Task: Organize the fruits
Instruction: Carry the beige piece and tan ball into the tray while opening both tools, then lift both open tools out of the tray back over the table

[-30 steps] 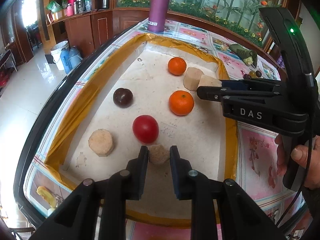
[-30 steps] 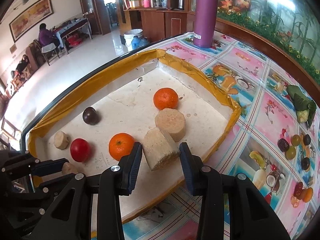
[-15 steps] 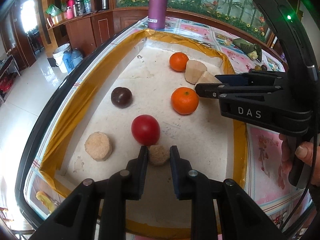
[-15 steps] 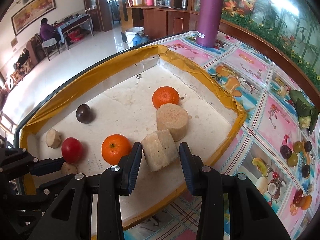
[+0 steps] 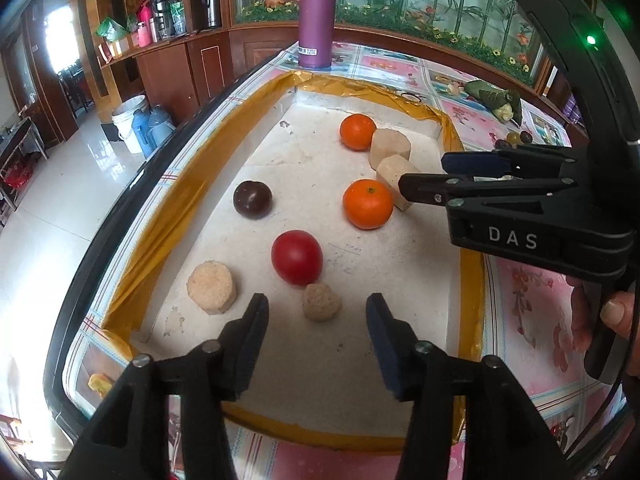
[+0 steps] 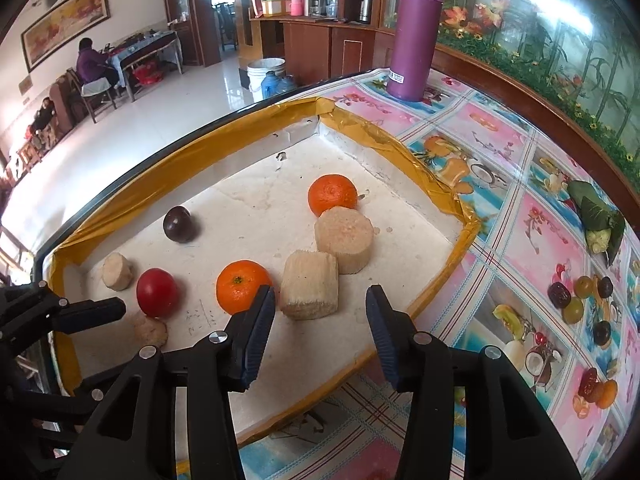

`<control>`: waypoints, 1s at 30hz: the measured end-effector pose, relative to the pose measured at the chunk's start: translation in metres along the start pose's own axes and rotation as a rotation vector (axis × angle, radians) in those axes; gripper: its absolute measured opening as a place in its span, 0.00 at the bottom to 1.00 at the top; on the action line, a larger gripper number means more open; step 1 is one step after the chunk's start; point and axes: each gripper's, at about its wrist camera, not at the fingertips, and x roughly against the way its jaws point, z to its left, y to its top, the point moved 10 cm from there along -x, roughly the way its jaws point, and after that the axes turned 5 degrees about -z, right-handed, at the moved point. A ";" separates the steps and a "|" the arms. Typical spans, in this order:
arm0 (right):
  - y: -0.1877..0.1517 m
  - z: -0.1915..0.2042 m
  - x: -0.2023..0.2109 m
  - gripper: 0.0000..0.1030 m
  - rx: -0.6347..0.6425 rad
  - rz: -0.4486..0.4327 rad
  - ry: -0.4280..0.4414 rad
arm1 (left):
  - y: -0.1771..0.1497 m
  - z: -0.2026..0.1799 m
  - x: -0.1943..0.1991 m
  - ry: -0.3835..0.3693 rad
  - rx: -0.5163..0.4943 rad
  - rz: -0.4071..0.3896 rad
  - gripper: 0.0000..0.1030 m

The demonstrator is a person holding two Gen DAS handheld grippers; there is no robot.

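From the left wrist, our left gripper is opening, pads clear of the small tan fibrous chunk lying between them on the white foam tray, touching the round red tomato.

From the right wrist, our right gripper is opening, tilted downward; the pale fibrous cane cylinder lies free just ahead, long axis running away from us.

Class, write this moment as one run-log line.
left gripper: jaws opening, small beige chunk between, untouched | right gripper: jaws opening, beige cylinder between, untouched | tray
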 end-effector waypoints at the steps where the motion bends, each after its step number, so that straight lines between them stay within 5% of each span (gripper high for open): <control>1: 0.000 0.000 0.004 0.47 -0.006 -0.004 0.000 | 0.000 0.001 0.002 0.002 0.004 -0.002 0.59; 10: -0.011 -0.006 0.043 0.61 -0.071 -0.059 -0.027 | -0.001 0.006 0.014 0.018 0.025 -0.026 0.64; 17: -0.036 -0.028 0.072 0.62 -0.162 -0.073 -0.064 | 0.007 -0.004 0.024 0.058 -0.029 -0.071 0.72; 30: -0.097 -0.095 0.125 0.63 -0.313 -0.084 -0.174 | 0.023 -0.093 0.022 -0.026 -0.152 -0.085 0.82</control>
